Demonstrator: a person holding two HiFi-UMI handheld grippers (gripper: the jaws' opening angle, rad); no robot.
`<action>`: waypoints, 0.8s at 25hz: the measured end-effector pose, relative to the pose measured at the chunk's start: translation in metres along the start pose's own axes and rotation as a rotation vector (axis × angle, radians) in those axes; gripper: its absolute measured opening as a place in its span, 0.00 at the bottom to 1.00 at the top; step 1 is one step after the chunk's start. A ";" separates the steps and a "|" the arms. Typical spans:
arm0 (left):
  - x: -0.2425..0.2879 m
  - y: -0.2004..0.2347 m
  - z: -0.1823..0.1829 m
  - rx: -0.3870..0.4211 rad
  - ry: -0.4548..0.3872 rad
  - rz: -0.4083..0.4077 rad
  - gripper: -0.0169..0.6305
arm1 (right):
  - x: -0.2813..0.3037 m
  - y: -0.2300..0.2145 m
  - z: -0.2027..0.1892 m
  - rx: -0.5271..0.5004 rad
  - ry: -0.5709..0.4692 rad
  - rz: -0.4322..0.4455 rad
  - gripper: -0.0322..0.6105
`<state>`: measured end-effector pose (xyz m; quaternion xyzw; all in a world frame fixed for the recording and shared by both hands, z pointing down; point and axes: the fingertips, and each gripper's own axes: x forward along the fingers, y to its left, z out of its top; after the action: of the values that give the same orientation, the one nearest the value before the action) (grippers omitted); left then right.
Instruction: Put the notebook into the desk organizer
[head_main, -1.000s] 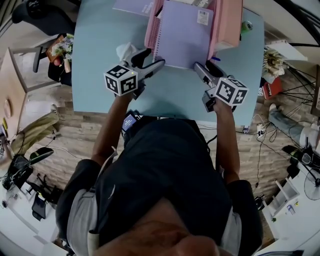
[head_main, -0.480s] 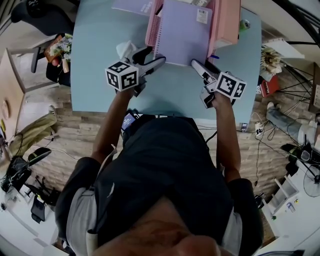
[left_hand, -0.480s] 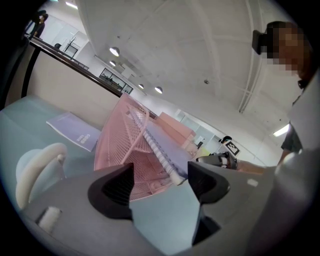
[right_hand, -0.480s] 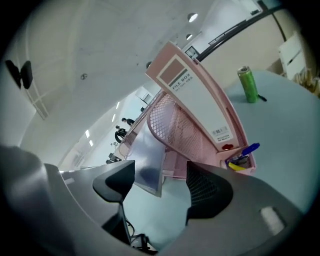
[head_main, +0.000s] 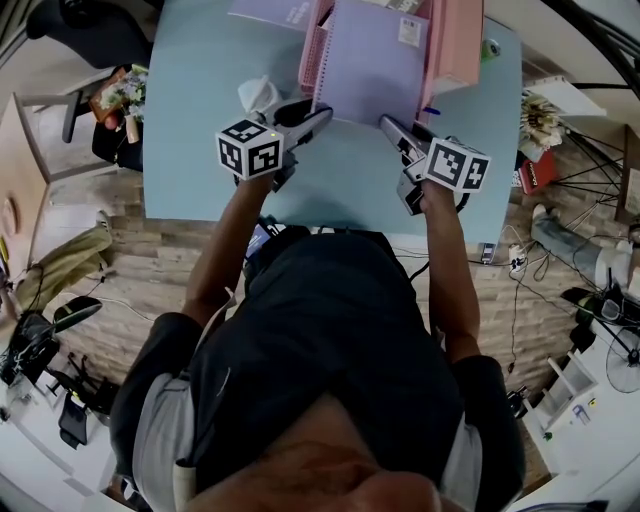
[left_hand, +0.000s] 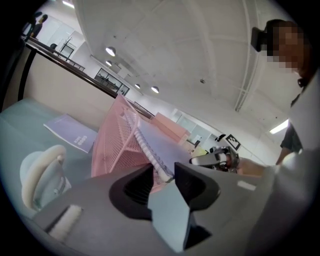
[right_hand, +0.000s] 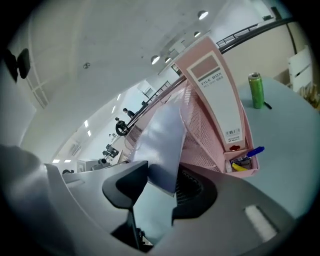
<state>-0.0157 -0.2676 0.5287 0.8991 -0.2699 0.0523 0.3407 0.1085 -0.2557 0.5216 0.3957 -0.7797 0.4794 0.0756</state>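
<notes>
A lavender spiral notebook leans upright in the pink mesh desk organizer at the table's far side. My left gripper sits at its near left corner; its jaws have just been closing and now pinch the spiral edge of the notebook. My right gripper is at the near right corner; its jaws have also just been closing, with the notebook's corner pinched between them. In the gripper views the organizer rises right behind the jaws.
A second lavender notebook lies flat at the far left. A white holder stands beside my left gripper. A pink file box, pens and a green can are on the right.
Both grippers have edged toward the organizer, the right one more. Their jaws have drawn in on the notebook's near corners, and the notebook stands slightly deeper in the organizer.
</notes>
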 end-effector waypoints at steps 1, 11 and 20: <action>-0.002 -0.001 0.001 0.008 -0.002 0.005 0.32 | -0.003 0.003 0.001 -0.020 -0.008 -0.014 0.27; -0.025 -0.020 0.000 0.147 0.019 0.064 0.30 | -0.022 0.050 -0.001 -0.281 -0.075 -0.074 0.16; -0.053 -0.037 -0.013 0.196 0.036 0.065 0.30 | -0.034 0.073 -0.029 -0.328 -0.095 -0.099 0.16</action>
<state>-0.0400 -0.2122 0.5021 0.9177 -0.2864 0.1056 0.2542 0.0737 -0.1971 0.4696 0.4384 -0.8296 0.3221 0.1257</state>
